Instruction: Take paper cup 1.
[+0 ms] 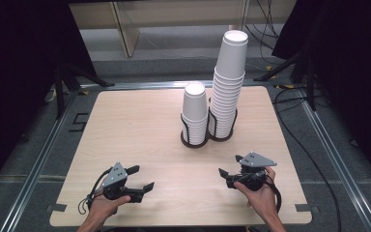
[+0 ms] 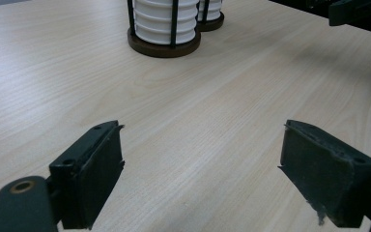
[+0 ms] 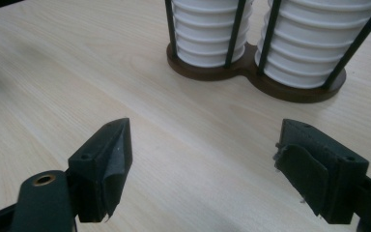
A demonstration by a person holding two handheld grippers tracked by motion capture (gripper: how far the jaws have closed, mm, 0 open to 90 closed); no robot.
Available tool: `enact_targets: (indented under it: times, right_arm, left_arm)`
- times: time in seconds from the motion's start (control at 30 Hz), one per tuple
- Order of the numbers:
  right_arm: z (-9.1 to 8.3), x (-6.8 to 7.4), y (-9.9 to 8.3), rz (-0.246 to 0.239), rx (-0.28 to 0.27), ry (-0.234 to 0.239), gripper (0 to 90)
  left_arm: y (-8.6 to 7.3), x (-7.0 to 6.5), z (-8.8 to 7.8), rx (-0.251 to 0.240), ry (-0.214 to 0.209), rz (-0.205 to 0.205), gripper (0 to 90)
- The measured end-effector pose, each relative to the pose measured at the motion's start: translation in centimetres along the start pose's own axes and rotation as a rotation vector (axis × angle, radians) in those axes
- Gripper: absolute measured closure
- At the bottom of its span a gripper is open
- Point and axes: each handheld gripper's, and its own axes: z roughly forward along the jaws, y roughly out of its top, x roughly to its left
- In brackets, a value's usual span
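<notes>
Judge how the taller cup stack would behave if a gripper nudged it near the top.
The taller stack would probably sway or tip: it rises well above the wire holder that rings only its lowest cups. The cups look like thin paper, so likely light and easily dented. The top cup sits loosely nested and might lift off alone.
</notes>
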Motion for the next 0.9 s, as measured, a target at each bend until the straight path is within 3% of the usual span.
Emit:
enact_targets:
  times: [0.03, 0.13, 0.17, 0.2, 0.23, 0.3, 0.4, 0.63, 0.67, 0.7, 0.77, 0.9]
  right_arm:
    - [0.0, 0.0, 0.0, -0.011, -0.009, -0.016, 21.3]
    - [0.1, 0.0, 0.2, -0.007, -0.010, -0.005, 20.5]
    - [0.1, 0.2, 0.3, 0.018, -0.007, 0.004, 20.0]
    - [0.3, 0.0, 0.4, 0.000, -0.034, 0.014, 19.7]
    - [0.2, 0.1, 0.5, -0.006, -0.018, 0.003, 19.0]
    - [0.4, 0.3, 0.6, 0.012, -0.009, 0.028, 18.5]
    - [0.5, 0.3, 0.9, -0.023, -0.009, 0.015, 18.4]
    - [0.9, 0.2, 2.3, 0.012, -0.055, 0.031, 17.8]
    - [0.8, 0.2, 2.5, -0.004, -0.055, 0.020, 17.8]
    - [0.9, 0.3, 2.6, 0.013, -0.052, 0.023, 17.8]
    - [1.2, 0.2, 3.0, -0.009, -0.074, 0.027, 17.9]
    - [1.5, 0.4, 3.6, 0.013, -0.080, 0.035, 18.0]
  left_arm:
    - [0.0, 0.0, 0.0, -0.001, -0.001, -0.002, 14.5]
    - [0.0, 0.0, 0.0, 0.000, 0.000, -0.003, 14.5]
    - [0.0, 0.0, 0.0, -0.001, 0.000, -0.001, 14.5]
    - [0.0, 0.0, 0.0, 0.000, 0.000, -0.001, 14.5]
    - [0.0, 0.1, 0.0, 0.007, 0.001, 0.005, 14.5]
    - [0.0, 0.1, 0.0, 0.015, 0.006, 0.004, 14.5]
    - [0.0, 0.1, 0.0, 0.020, 0.011, 0.004, 14.5]
    - [0.0, 0.0, 0.0, 0.019, 0.014, -0.003, 14.5]
    - [0.0, 0.1, 0.0, 0.014, 0.012, 0.000, 14.5]
    - [0.0, 0.1, 0.1, 0.002, 0.007, -0.005, 14.5]
    - [0.0, 0.1, 0.0, 0.017, 0.015, 0.003, 14.5]
    - [0.0, 0.1, 0.0, 0.009, 0.014, -0.006, 14.5]
